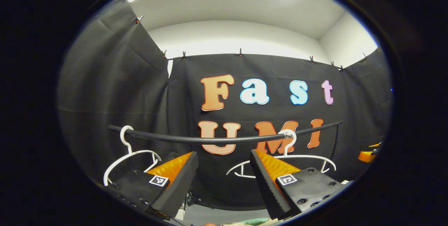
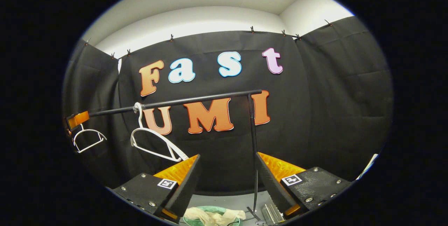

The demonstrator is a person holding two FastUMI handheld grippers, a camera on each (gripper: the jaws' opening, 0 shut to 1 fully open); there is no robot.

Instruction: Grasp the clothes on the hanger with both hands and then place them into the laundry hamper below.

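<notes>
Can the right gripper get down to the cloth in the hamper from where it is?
Probably yes. The right gripper stands open, and the pale cloth lies in the green hamper just below and between its fingers. The rack's upright post runs close beside the right finger, so it may need a slight steer clear.

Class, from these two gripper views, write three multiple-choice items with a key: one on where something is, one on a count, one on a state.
1. Where is the pale garment?
A. on a hanger
B. in the green hamper
C. in a gripper

2. How many white hangers hang on the rail?
A. one
B. two
C. four

3. The hangers are:
A. bare
B. holding shirts
C. on the floor

Key: 1 B, it lies inside the hamper's rim. 2 B, the left hanger and right hanger. 3 A, both frames carry no cloth.
</notes>
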